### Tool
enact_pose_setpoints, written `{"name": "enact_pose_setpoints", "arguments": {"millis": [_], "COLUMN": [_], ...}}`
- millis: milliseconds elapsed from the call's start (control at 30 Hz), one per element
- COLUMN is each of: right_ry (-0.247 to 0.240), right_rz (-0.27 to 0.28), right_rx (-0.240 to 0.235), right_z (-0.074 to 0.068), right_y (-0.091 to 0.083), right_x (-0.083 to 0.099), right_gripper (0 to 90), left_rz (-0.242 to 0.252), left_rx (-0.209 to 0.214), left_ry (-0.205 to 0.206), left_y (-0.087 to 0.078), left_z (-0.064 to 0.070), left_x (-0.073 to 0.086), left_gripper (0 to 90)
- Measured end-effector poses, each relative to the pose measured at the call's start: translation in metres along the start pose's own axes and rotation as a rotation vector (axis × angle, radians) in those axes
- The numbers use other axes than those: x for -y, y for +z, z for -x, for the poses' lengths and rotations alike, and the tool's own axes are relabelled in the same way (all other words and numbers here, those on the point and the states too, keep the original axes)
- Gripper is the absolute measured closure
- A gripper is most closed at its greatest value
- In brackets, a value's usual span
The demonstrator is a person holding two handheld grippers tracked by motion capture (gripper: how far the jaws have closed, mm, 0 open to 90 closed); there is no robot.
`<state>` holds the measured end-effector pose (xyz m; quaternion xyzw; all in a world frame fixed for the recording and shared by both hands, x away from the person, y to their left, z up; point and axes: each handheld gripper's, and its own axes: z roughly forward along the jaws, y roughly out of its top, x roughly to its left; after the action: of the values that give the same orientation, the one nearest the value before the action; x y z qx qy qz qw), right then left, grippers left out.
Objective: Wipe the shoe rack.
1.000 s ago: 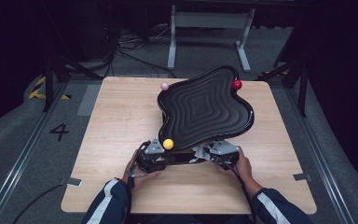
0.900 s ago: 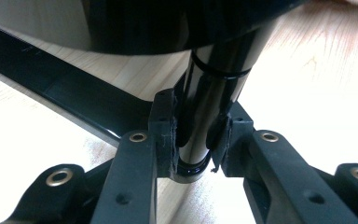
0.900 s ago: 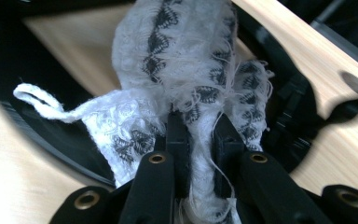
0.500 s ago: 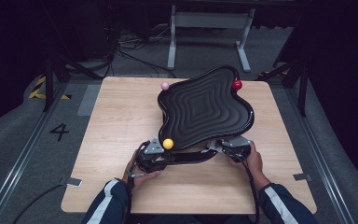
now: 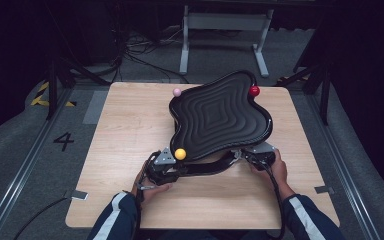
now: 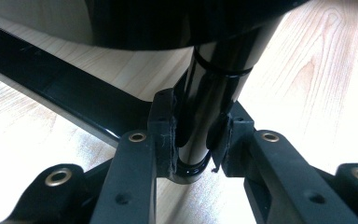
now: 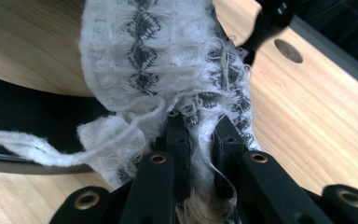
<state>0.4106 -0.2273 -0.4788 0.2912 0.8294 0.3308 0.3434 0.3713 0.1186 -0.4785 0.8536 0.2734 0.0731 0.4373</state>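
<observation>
Black wavy tray on leg frame, standing mid tabletop, near side. Left claw clamped on glossy black tubular leg; hard, smooth, likely slippery, so grip low near the bend. Right claw shut on white knitted cloth wrapped over the other leg; soft, fuzzy, frayed, better friction. Tray rigid, ribbed in concentric ridges, probably light but bulky. Yellow ball, pink ball, red ball at rim tips.

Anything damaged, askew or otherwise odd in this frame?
Yes. The right tongs are clamped on a white knitted cloth that is frayed, with loose strands trailing off. The black wavy tray also sits tilted, raised at its far side. The left tongs grip its glossy black leg.
</observation>
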Motion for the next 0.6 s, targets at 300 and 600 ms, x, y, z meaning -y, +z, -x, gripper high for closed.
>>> {"name": "enact_pose_setpoints", "arguments": {"millis": [300,600], "right_ry": [-0.045,-0.125], "right_rz": [-0.011,-0.03], "right_rx": [-0.043,-0.176], "right_z": [-0.015,-0.036], "right_y": [-0.01,-0.022], "right_x": [-0.007,-0.01], "right_gripper": [80.7,80.4], "left_rz": [0.001,0.004], "left_rx": [-0.001,-0.002], "left_ry": [-0.004,-0.003], "left_y": [0.0,0.0], "left_z": [-0.001,-0.001], "left_x": [0.0,0.0], "left_gripper": [71.7,71.7]}}
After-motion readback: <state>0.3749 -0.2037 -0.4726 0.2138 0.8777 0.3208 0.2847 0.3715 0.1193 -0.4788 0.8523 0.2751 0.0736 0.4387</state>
